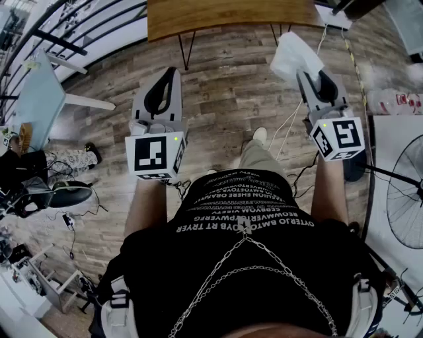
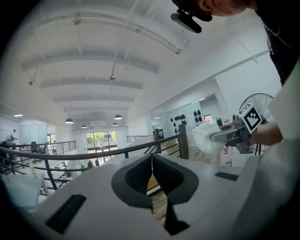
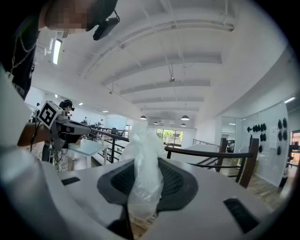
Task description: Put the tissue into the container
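Pinching a thin crumpled white tissue (image 3: 140, 140) is all my right gripper (image 3: 143, 164) does. In the right gripper view its jaws close on the tissue's lower part, and the rest puffs up out of them in the middle of the frame.

Desk: Where does that sit in the head view?

Me: Upper right of the frame. The tissue bulges past the jaw tips, just below the edge of the brown wooden tabletop (image 1: 231, 20) and above the grey-brown plank floor (image 1: 225, 99). The white cube with black square markers (image 1: 338, 138) sits on the near end of that gripper.

Desk: And the other side?

Me: My left gripper (image 2: 151, 164) is left of centre in the head view, well apart from the right one and roughly level with it. In the left gripper view its jaws are pressed together at the tips with nothing between them. Only a sliver of floor shows through the slot nearer the camera. The right gripper and its tissue show at the right of that view.

Desk: What else is around?

Me: A black wire-cage floor fan (image 1: 404, 198) stands at the right edge of the head view. A pale blue table (image 1: 39, 105) is at the left edge, with a black metal railing (image 1: 79, 26) across the upper left corner.
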The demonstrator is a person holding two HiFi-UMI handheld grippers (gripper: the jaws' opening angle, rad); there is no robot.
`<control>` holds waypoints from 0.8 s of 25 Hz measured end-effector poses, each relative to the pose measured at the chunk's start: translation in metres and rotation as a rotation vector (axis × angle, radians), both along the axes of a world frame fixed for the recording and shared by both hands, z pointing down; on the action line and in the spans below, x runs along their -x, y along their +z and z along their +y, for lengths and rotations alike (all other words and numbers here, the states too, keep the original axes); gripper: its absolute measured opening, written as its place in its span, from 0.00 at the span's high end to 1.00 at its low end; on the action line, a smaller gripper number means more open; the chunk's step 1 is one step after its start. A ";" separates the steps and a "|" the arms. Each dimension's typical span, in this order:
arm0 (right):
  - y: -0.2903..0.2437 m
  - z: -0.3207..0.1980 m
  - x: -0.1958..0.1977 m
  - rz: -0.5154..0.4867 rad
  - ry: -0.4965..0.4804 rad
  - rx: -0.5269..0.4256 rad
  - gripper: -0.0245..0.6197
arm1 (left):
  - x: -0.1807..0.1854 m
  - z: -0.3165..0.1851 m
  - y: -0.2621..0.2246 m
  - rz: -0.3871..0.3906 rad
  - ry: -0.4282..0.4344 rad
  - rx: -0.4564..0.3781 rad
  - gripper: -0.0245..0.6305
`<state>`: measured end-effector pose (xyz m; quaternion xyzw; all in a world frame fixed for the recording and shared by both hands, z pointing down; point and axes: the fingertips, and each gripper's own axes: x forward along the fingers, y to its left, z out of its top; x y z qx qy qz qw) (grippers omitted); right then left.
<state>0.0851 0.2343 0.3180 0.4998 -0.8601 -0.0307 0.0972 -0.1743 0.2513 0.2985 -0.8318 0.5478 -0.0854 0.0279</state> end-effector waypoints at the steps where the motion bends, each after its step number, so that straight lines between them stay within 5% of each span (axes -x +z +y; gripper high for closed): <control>1: 0.002 0.016 0.012 0.015 0.011 0.002 0.78 | 0.015 0.014 0.003 0.003 0.001 0.010 0.92; 7: -0.006 0.087 0.064 0.033 0.047 0.031 0.78 | 0.089 0.081 0.005 0.032 -0.009 0.037 0.92; 20: -0.033 0.133 0.074 0.000 0.101 -0.002 0.77 | 0.137 0.136 0.001 0.062 -0.035 0.008 0.92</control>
